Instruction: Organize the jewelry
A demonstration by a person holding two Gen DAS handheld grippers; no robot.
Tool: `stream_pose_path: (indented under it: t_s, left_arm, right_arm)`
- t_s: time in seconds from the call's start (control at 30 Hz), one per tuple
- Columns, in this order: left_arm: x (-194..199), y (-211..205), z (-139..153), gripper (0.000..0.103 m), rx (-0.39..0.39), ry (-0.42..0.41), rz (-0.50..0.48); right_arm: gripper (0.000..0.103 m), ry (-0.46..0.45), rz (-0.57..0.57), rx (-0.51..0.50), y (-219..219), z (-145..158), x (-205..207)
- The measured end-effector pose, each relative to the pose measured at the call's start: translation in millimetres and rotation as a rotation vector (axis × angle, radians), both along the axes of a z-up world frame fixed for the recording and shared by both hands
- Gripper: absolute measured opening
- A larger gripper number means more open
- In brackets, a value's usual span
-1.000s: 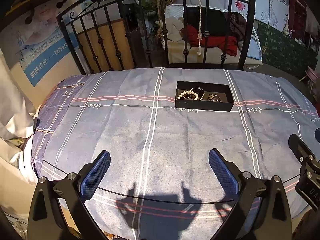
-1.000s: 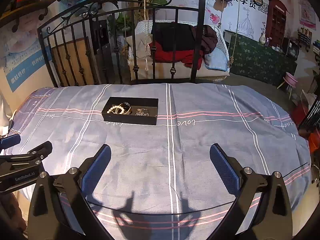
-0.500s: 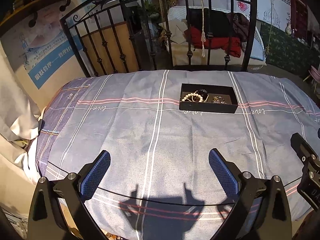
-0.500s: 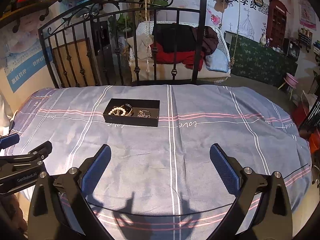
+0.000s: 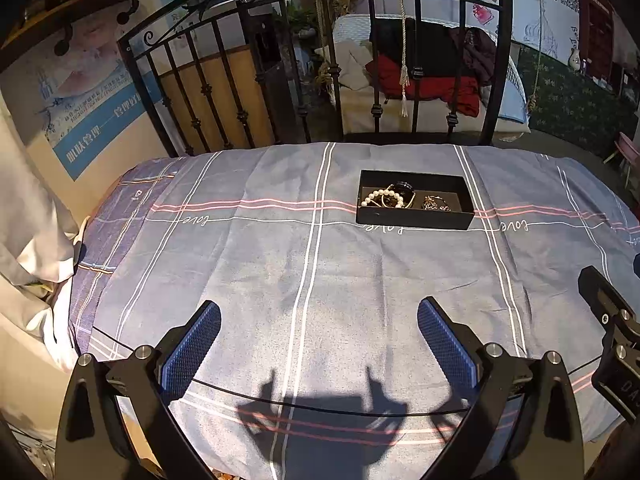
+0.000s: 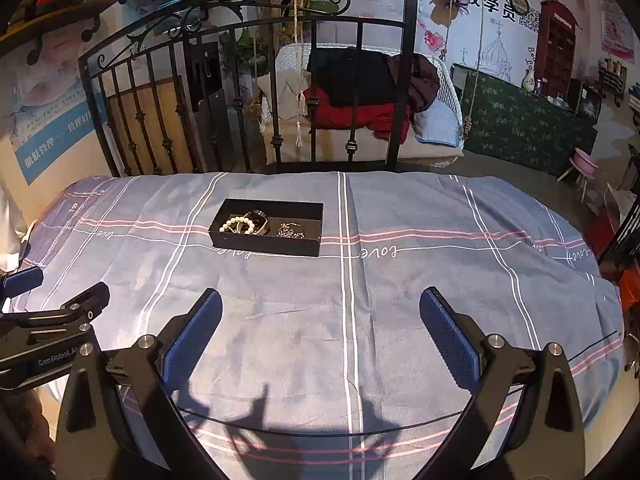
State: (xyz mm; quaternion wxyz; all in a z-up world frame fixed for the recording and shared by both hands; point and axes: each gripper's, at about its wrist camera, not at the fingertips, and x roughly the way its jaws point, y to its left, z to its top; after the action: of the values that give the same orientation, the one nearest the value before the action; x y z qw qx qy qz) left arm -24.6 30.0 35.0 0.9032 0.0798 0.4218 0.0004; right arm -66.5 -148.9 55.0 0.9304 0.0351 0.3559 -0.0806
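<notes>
- Left gripper (image 5: 319,334) and right gripper (image 6: 321,320) hover side by side above the near part of the table (image 5: 280,280), both spread wide with nothing between the blue pads (image 5: 192,350).
- Farther back on the checked cloth (image 6: 400,300) sits a black tray (image 6: 267,231) holding a pearl bracelet (image 6: 239,224) and other jewelry (image 6: 291,231).
- Behind it stands an iron railing (image 6: 248,92).

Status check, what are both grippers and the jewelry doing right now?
Left gripper open, empty. Right gripper open, empty. Pearl bracelet and other jewelry in black tray ahead. Nothing between.
</notes>
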Motion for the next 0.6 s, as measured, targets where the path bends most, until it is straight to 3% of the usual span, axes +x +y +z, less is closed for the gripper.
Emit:
stream_pose_path:
  t_s: [0.4,0.53,0.6]
  left_arm:
    - [0.9,2.2,4.2,0.097,-0.016,-0.002,-0.002]
    - [2.1,8.2,4.8,0.097,-0.086,0.01,-0.02]
    - [2.3,7.2,3.4,0.097,-0.045,0.003,-0.009]
  right_arm:
    - [0.097,-0.003,0.001,0.002,0.1,2.5,1.4]
    - [0.097,-0.002,0.001,-0.001,0.5,2.8,1.3]
    - [0.097,0.0,0.002,-0.003,0.5,3.5,0.7]
